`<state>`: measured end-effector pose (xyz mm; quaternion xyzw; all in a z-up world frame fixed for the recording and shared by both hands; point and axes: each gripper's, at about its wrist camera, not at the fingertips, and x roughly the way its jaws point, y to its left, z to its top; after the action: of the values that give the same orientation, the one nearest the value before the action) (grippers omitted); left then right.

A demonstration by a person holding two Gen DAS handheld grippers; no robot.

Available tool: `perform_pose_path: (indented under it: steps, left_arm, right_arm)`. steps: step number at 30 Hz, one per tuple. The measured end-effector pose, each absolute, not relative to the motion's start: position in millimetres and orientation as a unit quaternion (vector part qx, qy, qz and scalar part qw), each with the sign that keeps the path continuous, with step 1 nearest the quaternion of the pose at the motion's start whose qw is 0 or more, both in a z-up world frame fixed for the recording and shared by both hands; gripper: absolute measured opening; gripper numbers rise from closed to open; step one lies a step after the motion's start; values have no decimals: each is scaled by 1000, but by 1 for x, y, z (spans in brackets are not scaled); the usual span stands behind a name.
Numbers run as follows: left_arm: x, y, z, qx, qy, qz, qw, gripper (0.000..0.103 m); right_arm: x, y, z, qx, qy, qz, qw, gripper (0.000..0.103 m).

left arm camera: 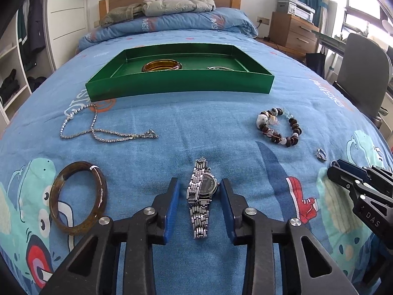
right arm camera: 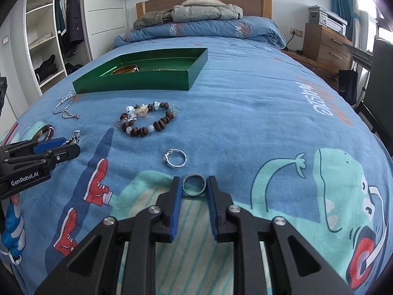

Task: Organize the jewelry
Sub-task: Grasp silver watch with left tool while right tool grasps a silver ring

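Watch (left arm camera: 202, 196) lies on the bedspread (left arm camera: 221, 127) between my open left claw's (left arm camera: 199, 190) pads, band running straight away from me. My right claw (right arm camera: 194, 186) brackets a ring (right arm camera: 194, 185), gaps both sides. Beyond sits the tray (left arm camera: 179, 86).

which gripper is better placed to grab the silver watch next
Left. The left gripper sits open with the silver watch lying between its fingers on the bedspread. The right gripper is open around a dark ring instead.
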<state>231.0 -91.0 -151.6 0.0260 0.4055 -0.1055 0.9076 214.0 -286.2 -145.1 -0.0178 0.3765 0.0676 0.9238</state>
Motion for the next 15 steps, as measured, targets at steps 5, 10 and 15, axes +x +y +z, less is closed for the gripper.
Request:
perform_pose_path:
  steps: [5,10,15]
  left_arm:
    - [230,-93,-151,32,405,-105,908,25]
    - [229,-94,-148,36,410,-103,905,25]
    - [225,-92,-143,33,414,-102,904,25]
  right_arm:
    - [212,-287,-144,-18,373,70,925,19]
    - [207,-286,-142,-18,367,75,927,19]
    - [203,-291,-139,-8,362,82,928,19]
